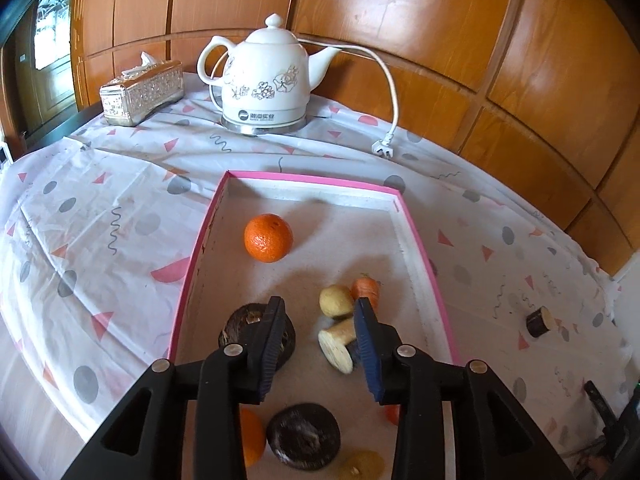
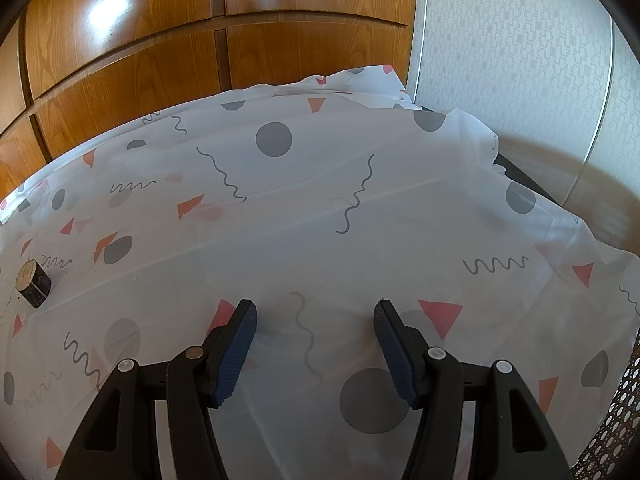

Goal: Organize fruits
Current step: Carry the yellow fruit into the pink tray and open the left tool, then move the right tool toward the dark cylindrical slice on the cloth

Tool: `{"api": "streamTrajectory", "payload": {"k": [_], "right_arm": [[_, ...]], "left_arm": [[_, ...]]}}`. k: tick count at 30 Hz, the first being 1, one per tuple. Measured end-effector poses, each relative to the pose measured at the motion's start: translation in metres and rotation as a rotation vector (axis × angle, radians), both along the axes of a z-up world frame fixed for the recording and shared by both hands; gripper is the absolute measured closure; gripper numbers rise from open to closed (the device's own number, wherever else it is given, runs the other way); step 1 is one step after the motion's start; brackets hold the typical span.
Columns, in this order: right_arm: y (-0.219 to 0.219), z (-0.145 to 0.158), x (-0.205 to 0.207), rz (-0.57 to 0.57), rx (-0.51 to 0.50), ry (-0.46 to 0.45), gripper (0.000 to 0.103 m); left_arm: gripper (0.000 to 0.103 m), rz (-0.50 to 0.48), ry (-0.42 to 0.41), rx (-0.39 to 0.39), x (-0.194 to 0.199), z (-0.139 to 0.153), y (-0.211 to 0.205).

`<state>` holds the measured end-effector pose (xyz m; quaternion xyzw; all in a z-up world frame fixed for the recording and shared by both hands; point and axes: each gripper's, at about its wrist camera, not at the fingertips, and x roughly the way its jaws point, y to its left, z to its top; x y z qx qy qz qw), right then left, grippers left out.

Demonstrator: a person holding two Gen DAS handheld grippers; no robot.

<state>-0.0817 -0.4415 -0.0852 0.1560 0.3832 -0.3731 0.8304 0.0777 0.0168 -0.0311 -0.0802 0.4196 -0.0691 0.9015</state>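
Observation:
A pink-rimmed box (image 1: pixel 420 248) lies on the patterned tablecloth. Inside it are an orange (image 1: pixel 268 238) at the far left, a carrot (image 1: pixel 366 286), a yellowish round fruit (image 1: pixel 336 300), a pale cut stalk piece (image 1: pixel 338 346), a dark husky lump (image 1: pixel 240 322) and a dark disc (image 1: pixel 304 436). A second orange (image 1: pixel 252 438) shows under the left arm. My left gripper (image 1: pixel 319 306) hovers over the box's near half, jaws apart, nothing pressed between its pads. A dark cut log piece (image 2: pixel 34 284) lies on the cloth, far left of my right gripper (image 2: pixel 316 306), which is open over bare cloth.
A white ceramic kettle (image 1: pixel 264 80) with its cord and plug (image 1: pixel 384 148) stands at the back, and a silver tissue box (image 1: pixel 140 92) sits left of it. Wood panelling runs behind the table. The cloth drops off at the right edge (image 2: pixel 560 216); a woven mesh surface (image 2: pixel 616 420) shows there.

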Motion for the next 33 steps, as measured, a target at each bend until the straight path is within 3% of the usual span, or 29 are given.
{"api": "streamTrajectory", "payload": {"k": [33], "right_arm": [[0.001,0.000,0.000,0.002,0.002,-0.001,0.040]], "left_arm": [[0.061,-0.019,0.001,-0.031,-0.042,0.009,0.004]]}}
